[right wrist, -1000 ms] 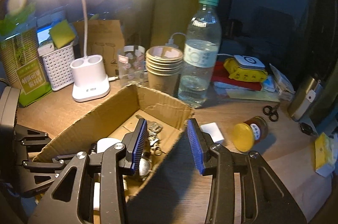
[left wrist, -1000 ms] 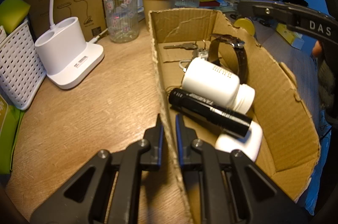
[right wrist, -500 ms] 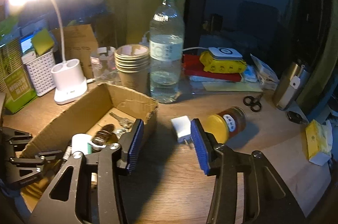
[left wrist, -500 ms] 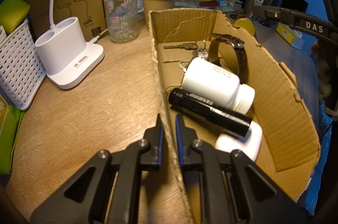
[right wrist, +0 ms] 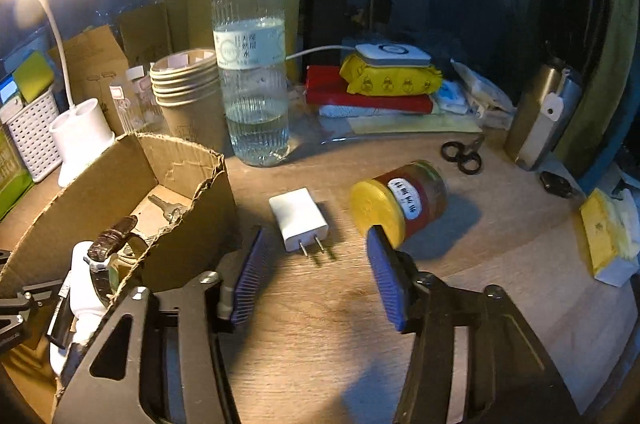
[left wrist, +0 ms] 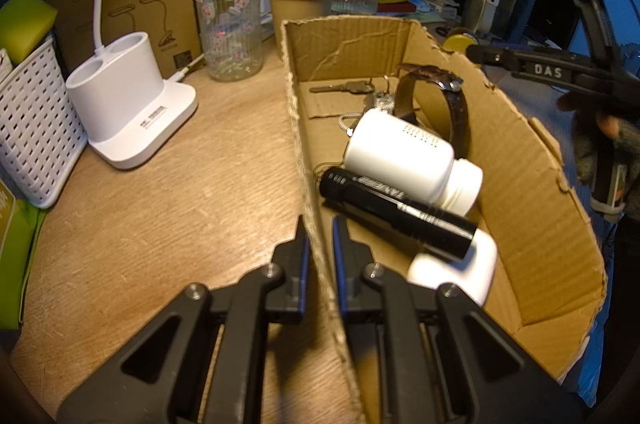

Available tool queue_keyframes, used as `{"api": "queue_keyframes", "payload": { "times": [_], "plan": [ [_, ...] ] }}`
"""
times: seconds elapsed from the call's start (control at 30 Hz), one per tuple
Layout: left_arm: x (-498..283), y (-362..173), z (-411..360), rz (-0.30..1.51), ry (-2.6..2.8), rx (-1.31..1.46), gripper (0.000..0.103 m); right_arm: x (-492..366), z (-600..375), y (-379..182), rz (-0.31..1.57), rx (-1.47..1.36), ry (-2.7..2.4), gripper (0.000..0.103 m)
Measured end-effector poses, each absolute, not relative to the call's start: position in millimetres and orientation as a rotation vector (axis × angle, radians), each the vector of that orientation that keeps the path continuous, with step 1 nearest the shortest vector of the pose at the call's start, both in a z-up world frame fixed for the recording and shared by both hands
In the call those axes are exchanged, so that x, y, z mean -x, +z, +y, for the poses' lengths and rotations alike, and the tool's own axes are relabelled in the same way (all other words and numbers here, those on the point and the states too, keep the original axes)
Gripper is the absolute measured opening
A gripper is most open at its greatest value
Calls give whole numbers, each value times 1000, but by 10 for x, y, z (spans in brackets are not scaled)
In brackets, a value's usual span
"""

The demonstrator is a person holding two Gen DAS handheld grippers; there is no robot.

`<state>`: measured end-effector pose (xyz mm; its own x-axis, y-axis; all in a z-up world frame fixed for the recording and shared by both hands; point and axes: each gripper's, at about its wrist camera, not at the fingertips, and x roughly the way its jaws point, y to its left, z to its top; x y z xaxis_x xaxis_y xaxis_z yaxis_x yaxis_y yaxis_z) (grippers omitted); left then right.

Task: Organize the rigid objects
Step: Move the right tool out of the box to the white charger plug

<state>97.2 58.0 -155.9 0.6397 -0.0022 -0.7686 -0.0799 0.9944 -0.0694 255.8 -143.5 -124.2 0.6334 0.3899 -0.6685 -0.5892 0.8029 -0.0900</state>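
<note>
Well along, by my reading: the cardboard box [left wrist: 532,160] near the table's left part holds keys [left wrist: 352,88], a watch [left wrist: 452,104], a white bottle [left wrist: 404,160] and a black flashlight [left wrist: 396,212]. The left tongs [left wrist: 319,236] are clamped on the box's side wall, angled down. Right of the box, a white charger plug [right wrist: 298,218] and a yellow-lidded jar [right wrist: 400,204] lie loose on the table [right wrist: 480,264]. The right tongs [right wrist: 316,276], tilted down toward them, have just been opening and hold nothing.
</note>
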Motion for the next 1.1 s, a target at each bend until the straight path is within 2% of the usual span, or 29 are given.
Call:
{"api": "queue_keyframes", "payload": {
  "times": [1.0,1.07,1.1],
  "plan": [
    [-972,-1559,580,876,44,100,12,-3052,-979,-1691,776,457,596,58],
    [-971,-1560,579,876,44,100,12,-3049,-975,-1684,773,457,601,57],
    [-973,-1557,581,876,44,100,12,-3044,-971,-1685,773,458,603,53]
  ]
}}
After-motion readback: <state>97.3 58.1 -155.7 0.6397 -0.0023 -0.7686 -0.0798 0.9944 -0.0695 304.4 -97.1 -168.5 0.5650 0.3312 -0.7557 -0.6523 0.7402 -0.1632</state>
